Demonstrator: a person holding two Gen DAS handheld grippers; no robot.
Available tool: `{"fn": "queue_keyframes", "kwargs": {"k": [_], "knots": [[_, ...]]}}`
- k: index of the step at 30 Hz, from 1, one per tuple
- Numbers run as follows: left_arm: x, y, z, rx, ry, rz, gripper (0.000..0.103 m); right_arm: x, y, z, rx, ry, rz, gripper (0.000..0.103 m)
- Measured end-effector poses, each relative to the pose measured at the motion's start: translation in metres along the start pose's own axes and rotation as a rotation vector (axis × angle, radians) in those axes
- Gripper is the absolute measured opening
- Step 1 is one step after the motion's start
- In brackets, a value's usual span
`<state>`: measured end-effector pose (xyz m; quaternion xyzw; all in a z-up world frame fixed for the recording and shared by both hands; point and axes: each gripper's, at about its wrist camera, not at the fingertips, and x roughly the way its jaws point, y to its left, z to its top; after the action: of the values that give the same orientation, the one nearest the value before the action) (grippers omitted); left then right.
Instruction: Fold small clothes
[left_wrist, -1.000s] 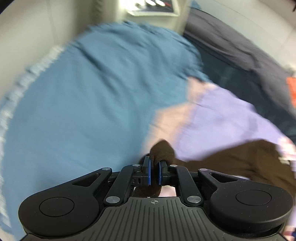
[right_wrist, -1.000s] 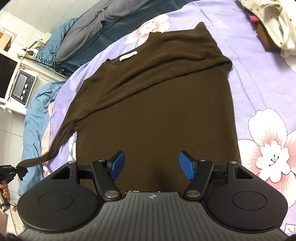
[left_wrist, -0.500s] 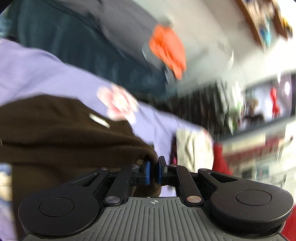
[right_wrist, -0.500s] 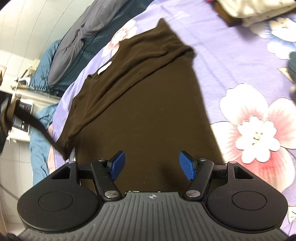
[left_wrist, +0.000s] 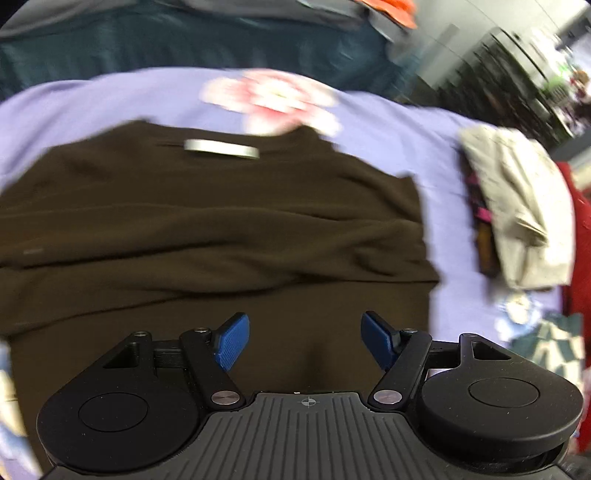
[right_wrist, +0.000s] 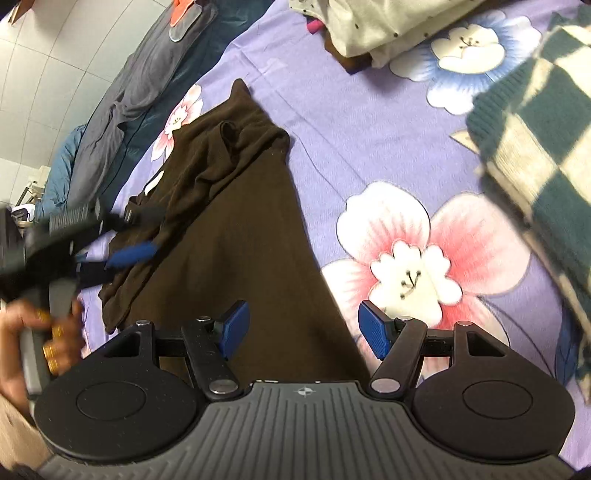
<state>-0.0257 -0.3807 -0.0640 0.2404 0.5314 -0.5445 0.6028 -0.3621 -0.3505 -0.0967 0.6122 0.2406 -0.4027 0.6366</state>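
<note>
A dark brown sweater (left_wrist: 207, 229) lies flat on the purple flowered sheet (left_wrist: 388, 122), its white neck label (left_wrist: 221, 147) at the far side. Both sleeves lie folded across the chest (right_wrist: 221, 162). My left gripper (left_wrist: 304, 325) hovers over the body with its jaws opening wide; nothing is between the blue pads. In the right wrist view the left gripper (right_wrist: 138, 234) hangs over the sweater's left edge, held by a hand (right_wrist: 37, 332). My right gripper (right_wrist: 303, 314) stands open above the sweater's (right_wrist: 251, 258) lower part, with only flat cloth beneath.
A pile of folded pale clothes (left_wrist: 517, 206) lies to the sweater's right, also the pale pile (right_wrist: 388, 29) at the top. A green and cream checked knit (right_wrist: 535, 147) lies at the right. Dark blue and grey bedding (right_wrist: 147, 74) runs along the far edge.
My left gripper carried the sweater's left sleeve from the bed's left side across the chest, then let go and opened wide. The right gripper shifted and rolled a little, still open.
</note>
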Motion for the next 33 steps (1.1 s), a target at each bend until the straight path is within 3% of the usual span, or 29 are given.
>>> {"fn": "queue_keyframes", "kwargs": {"k": [4,7,12,14,15,20,22,23,31,33], "knots": [[-0.034,0.073,-0.015,-0.072,-0.08,0.157,0.103,0.007,0.016,0.015,-0.057,-0.045,0.031,0.07],[-0.05,0.117,-0.028,-0.118,-0.072,0.251,0.103,0.017,0.036,0.032,-0.107,-0.081,0.073,0.069],[-0.059,0.163,-0.05,-0.193,-0.066,0.305,0.103,0.045,0.072,0.068,-0.139,-0.155,0.137,0.058],[-0.058,0.168,-0.054,-0.198,-0.082,0.312,0.103,0.064,0.078,0.082,-0.098,-0.161,0.163,0.057],[-0.058,0.168,-0.056,-0.192,-0.092,0.316,0.103,0.074,0.079,0.088,-0.082,-0.157,0.16,0.052],[-0.051,0.166,-0.051,-0.142,-0.108,0.332,0.103,0.114,0.081,0.1,-0.069,-0.172,0.013,0.041],[-0.051,0.167,-0.049,-0.135,-0.113,0.336,0.103,0.118,0.079,0.1,-0.07,-0.171,0.02,0.023],[-0.05,0.168,-0.046,-0.14,-0.114,0.337,0.103,0.119,0.08,0.101,-0.075,-0.159,0.024,0.009],[-0.055,0.166,-0.038,-0.148,-0.111,0.297,0.103,0.063,0.087,0.123,-0.105,-0.108,0.093,0.007],[-0.053,0.163,-0.04,-0.118,-0.105,0.317,0.103,0.053,0.085,0.129,-0.139,-0.1,0.053,0.006]]}}
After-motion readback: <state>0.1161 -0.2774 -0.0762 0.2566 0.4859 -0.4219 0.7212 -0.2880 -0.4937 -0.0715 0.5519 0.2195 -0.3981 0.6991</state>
